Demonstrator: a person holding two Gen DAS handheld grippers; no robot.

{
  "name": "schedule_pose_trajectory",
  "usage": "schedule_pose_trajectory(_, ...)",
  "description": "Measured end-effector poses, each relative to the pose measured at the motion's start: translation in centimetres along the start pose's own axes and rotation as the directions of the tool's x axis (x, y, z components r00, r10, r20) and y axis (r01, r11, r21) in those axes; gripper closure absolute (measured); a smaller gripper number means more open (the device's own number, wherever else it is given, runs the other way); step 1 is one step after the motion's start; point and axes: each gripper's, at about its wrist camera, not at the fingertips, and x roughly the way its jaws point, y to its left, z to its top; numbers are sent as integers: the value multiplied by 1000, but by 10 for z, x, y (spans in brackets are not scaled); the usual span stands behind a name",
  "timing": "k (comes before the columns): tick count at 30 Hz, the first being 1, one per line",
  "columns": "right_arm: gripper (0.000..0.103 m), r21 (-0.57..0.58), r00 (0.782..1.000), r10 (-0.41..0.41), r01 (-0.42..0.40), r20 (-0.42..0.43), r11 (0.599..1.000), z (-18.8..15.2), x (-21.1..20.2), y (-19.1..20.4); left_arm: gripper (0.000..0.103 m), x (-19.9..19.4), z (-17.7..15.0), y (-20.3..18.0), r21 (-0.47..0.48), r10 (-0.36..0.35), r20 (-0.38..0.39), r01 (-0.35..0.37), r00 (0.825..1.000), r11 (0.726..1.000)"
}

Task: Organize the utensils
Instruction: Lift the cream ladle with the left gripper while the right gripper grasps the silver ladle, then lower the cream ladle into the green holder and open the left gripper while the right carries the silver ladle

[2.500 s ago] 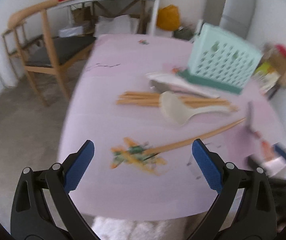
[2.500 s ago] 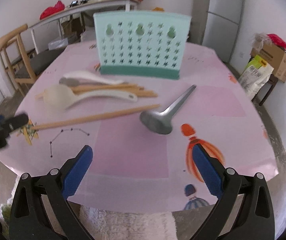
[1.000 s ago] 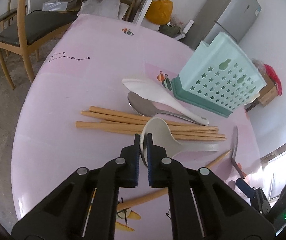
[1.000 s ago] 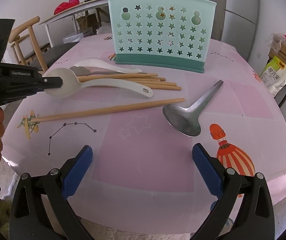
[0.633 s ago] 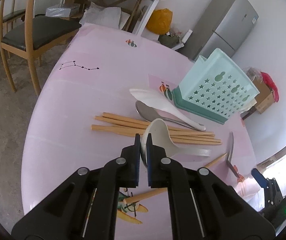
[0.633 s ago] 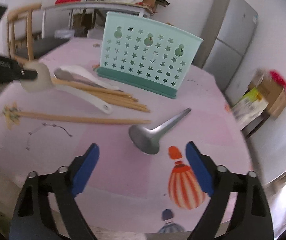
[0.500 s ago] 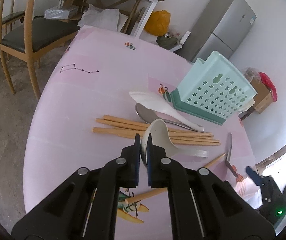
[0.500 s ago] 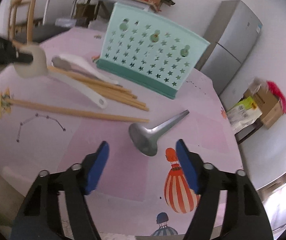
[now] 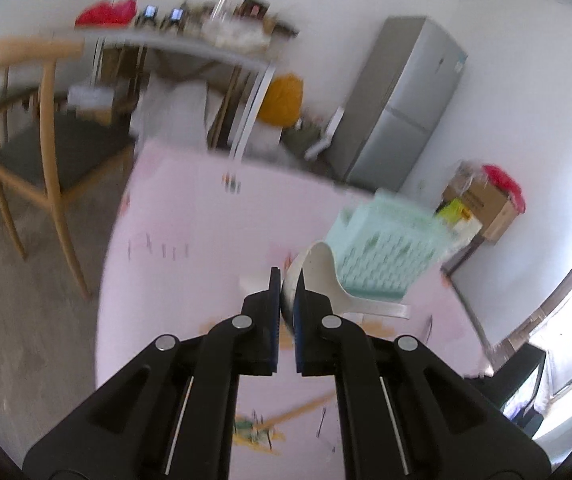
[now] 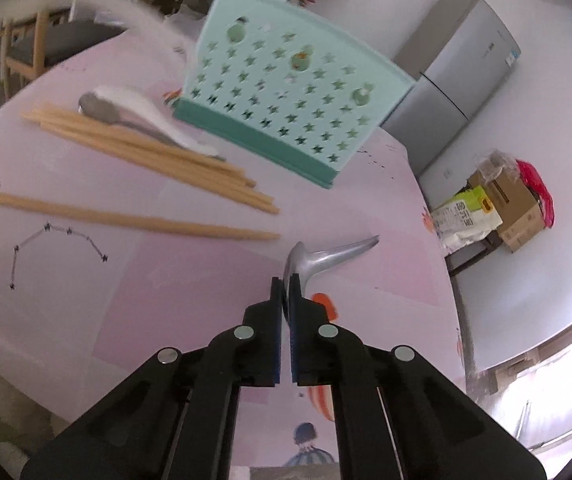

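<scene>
My left gripper is shut on the bowl of a white plastic ladle. It holds the ladle in the air above the pink table, and the handle sticks out to the right. The same ladle shows as a white blur at the top left of the right wrist view. My right gripper is low over the table, its jaws closing tight on the bowl rim of a metal ladle. That ladle's handle points right. The teal star-holed utensil holder stands upright behind it and shows blurred as the teal holder in the left wrist view.
Several wooden chopsticks lie left of the holder, with one long chopstick nearer me. A white spoon and a metal spoon rest beside them. A wooden chair, a fridge and boxes stand around the table.
The left gripper has raised the white ladle off the chopsticks into the air. The right gripper's wide-open jaws have closed onto the metal ladle's bowl.
</scene>
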Motion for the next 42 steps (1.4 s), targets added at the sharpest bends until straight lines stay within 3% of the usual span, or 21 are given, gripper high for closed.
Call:
schedule_pose_trajectory(5,100,82,999,29,-30,18,996,9,-17,-27,99,-10,45,-25,108,-6,108,-5,994,994)
schedule_pose_trajectory(11,100,210,994,86,-100,73,973,20,-33,-66,99,8,90,-66,295,41,176,-92,984,951)
schedule_pose_trajectory(16,100,254,986,105,-135,131,958,30,-38,-90,99,50,105,-98,461,125,143,-178,982,870)
schedule_pose_trajectory(22,100,329,962,159,-228,222,917,41,-43,-130,99,99,100,-129,636,246,94,-248,965,731)
schedule_pose_trajectory(25,100,351,946,181,-271,269,896,46,-45,-145,99,121,98,-136,671,279,55,-242,959,701)
schedule_pose_trajectory(28,100,367,931,189,-301,312,880,52,-50,-161,98,137,94,-136,675,297,4,-222,955,704)
schedule_pose_trajectory(30,100,377,918,196,-326,344,867,55,-54,-173,96,148,94,-134,656,294,-39,-198,955,729)
schedule_pose_trajectory(33,100,378,896,204,-360,393,853,62,-61,-189,93,157,94,-124,599,268,-99,-158,958,785)
schedule_pose_trajectory(35,100,370,880,206,-379,428,848,68,-67,-198,87,159,97,-118,550,237,-125,-132,963,824)
schedule_pose_trajectory(36,100,365,868,210,-393,449,844,72,-70,-203,78,159,99,-114,521,215,-132,-117,968,846)
schedule_pose_trajectory(39,100,349,835,223,-432,503,831,84,-78,-213,70,151,104,-104,437,167,-125,-97,978,894)
schedule_pose_trajectory(42,100,328,793,250,-485,556,811,100,-85,-221,58,137,106,-95,366,142,-85,-102,986,925)
